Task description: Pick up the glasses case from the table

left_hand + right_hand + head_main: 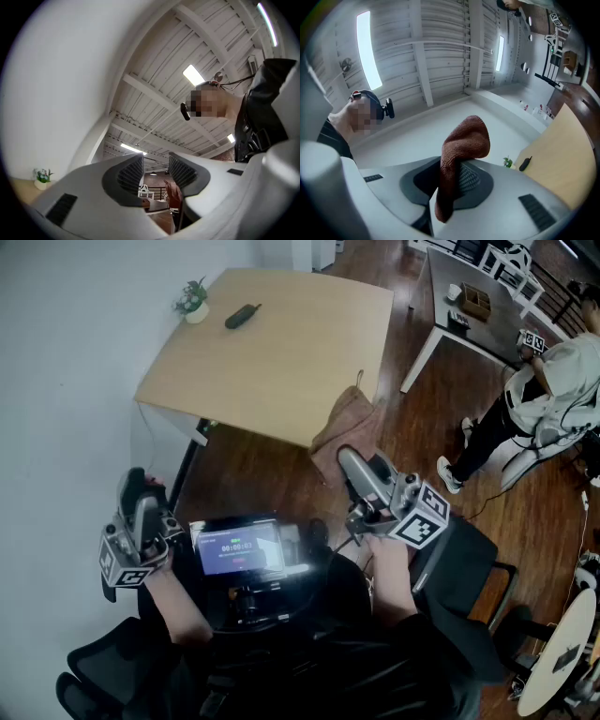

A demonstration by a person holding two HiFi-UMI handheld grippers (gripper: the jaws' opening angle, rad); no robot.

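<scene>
My left gripper [156, 169] is closed on nothing. My right gripper [450, 176] is clamped on a brown cloth [465, 138]. The glasses case [243, 316] lies near the table's [291, 371] far-left corner, beside a potted plant [194, 301].

Right gripper [449, 180] pinches a brown cloth [465, 138] — glasses case [525, 163], probably, beyond.

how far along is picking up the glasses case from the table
Done: nothing yet. The glasses case lies on the table near the plant, far from both grippers. In hand: the right gripper is shut on a brown cloth, not the case; the left gripper is closed and empty. Left: reach the case, grip it and lift it.
</scene>
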